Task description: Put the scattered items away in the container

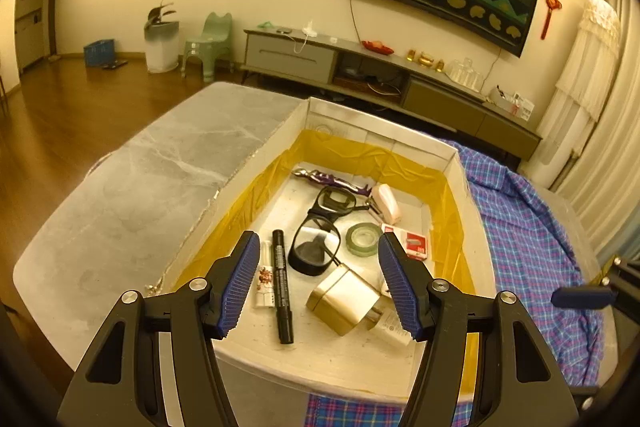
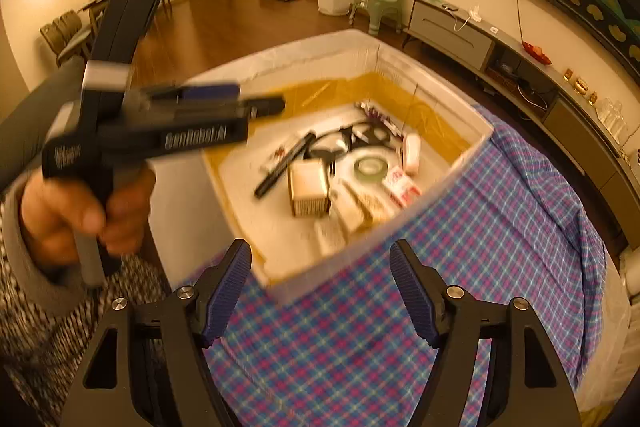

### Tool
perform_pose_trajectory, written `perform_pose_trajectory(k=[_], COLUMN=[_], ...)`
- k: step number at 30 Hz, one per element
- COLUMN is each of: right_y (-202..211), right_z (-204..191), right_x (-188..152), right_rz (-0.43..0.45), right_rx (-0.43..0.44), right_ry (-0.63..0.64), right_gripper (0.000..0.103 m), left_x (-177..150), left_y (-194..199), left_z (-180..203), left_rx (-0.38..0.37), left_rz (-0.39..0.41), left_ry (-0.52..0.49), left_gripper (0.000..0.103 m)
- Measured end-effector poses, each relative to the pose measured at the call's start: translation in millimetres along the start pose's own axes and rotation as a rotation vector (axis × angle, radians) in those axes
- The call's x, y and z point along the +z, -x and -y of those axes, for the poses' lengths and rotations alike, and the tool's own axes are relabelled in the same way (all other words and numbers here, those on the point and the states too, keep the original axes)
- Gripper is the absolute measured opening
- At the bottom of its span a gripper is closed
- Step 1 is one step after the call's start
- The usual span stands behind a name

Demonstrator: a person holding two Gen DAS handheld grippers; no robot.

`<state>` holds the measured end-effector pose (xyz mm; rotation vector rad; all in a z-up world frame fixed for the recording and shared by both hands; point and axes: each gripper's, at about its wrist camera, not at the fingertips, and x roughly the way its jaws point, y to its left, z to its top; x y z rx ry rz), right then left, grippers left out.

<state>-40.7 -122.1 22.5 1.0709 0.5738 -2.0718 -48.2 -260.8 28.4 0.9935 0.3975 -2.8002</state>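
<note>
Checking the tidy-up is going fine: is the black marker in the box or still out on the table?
In the box. The marker lies flat on the box floor, beside the glasses.

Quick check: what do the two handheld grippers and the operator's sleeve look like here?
Both the left gripper and right gripper have black plastic triangular-cutout fingers, silver pivot screws and ribbed blue pads. From the right wrist view, the left gripper's black pistol-style body carries white lettering, too blurred to read for certain. The sleeve has a grey cuff over black-and-white knit.
</note>
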Motion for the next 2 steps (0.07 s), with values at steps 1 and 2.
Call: perform_pose_trajectory(k=[1,2], right_y=[-1.8,-3.8], right_z=[-0.4,-0.7], right_x=[-4.3,-8.3], right_rz=[-0.012,-0.022], right_rx=[-0.001,-0.004], right_ry=[0.0,-0.002], right_gripper=[0.073,0.073], left_x=[-0.6,-1.1], left_y=[-0.2,-0.8], left_z=[0.6,1.5], left_rx=[-0.003,-0.006], left_rz=[-0.004,-0.009], left_ry=[0.0,-0.003], left_gripper=[0.065,0.065])
